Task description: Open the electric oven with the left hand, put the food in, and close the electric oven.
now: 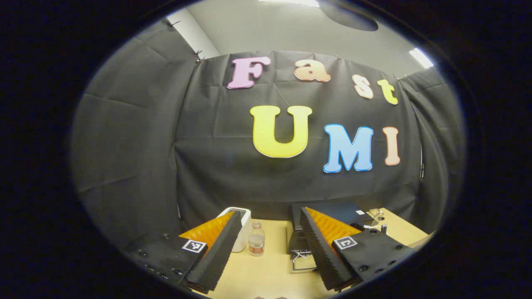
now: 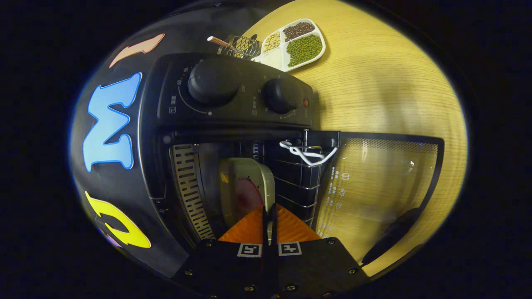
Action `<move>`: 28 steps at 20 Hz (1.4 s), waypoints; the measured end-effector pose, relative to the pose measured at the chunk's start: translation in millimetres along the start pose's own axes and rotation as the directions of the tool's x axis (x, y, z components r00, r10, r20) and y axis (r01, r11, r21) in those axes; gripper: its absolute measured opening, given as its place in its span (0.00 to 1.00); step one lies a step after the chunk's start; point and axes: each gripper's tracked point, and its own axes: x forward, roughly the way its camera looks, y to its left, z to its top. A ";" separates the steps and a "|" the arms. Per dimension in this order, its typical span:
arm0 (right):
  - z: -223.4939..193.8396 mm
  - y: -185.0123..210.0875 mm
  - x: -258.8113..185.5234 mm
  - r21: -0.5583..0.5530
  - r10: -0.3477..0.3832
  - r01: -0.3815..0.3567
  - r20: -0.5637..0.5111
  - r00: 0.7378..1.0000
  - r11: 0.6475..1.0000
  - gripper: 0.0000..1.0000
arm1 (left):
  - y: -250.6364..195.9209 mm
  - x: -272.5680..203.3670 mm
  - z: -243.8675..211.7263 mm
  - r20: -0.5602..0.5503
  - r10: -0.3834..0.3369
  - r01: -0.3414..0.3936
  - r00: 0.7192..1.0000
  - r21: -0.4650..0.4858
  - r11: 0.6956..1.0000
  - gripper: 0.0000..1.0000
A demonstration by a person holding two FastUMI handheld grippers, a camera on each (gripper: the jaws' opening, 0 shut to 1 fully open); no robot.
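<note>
While the oven (image 2: 232, 99) door (image 2: 382, 182) lies open on the surface (image 2: 386, 83), the food plate (image 2: 245, 191) is held inside the cavity, clamped by the right hand-held gripper (image 2: 269, 220). Left hand-held gripper (image 1: 270, 245): fingers apart, empty (raised clear). Release judged next, then door closure.

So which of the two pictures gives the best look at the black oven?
The right gripper view: the black electric oven is close, with both knobs, the open glass door and a pale plate of food inside. In the left gripper view the oven sits far off, half hidden behind a finger.
</note>
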 end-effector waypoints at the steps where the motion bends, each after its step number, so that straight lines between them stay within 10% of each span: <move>1: -0.2 2.2 3.8 0.007 -0.002 0.002 0.020 1.000 1.000 0.01 | 5.5 -9.5 -0.4 -0.006 0.008 -0.008 1.000 -0.004 1.000 1.00; 9: -22.3 11.4 2.3 -0.057 0.008 -0.012 -0.073 0.997 0.998 0.13 | -15.8 12.1 0.5 0.000 -0.020 0.020 1.000 -0.029 0.999 0.96; 16: -9.2 -11.3 -45.3 -0.387 -0.077 0.007 -0.165 0.983 0.922 0.27 | -69.3 29.2 -1.0 0.010 -0.105 0.106 0.994 -0.037 0.994 0.93; 25: 52.0 9.1 -130.3 -0.827 -0.050 -0.098 -0.150 0.987 0.554 0.26 | -130.0 40.7 -7.7 -0.007 -0.149 0.148 0.989 -0.062 0.987 1.00; 27: 64.1 32.8 -156.4 -0.900 0.021 -0.131 -0.134 0.991 0.416 0.27 | -144.6 42.0 -8.4 -0.010 -0.155 0.154 0.988 -0.068 0.986 0.89; 28: 71.9 39.7 -172.6 -0.931 0.064 -0.138 -0.124 0.990 0.337 0.27 | -151.0 42.2 -8.3 -0.013 -0.156 0.155 0.988 -0.065 0.986 1.00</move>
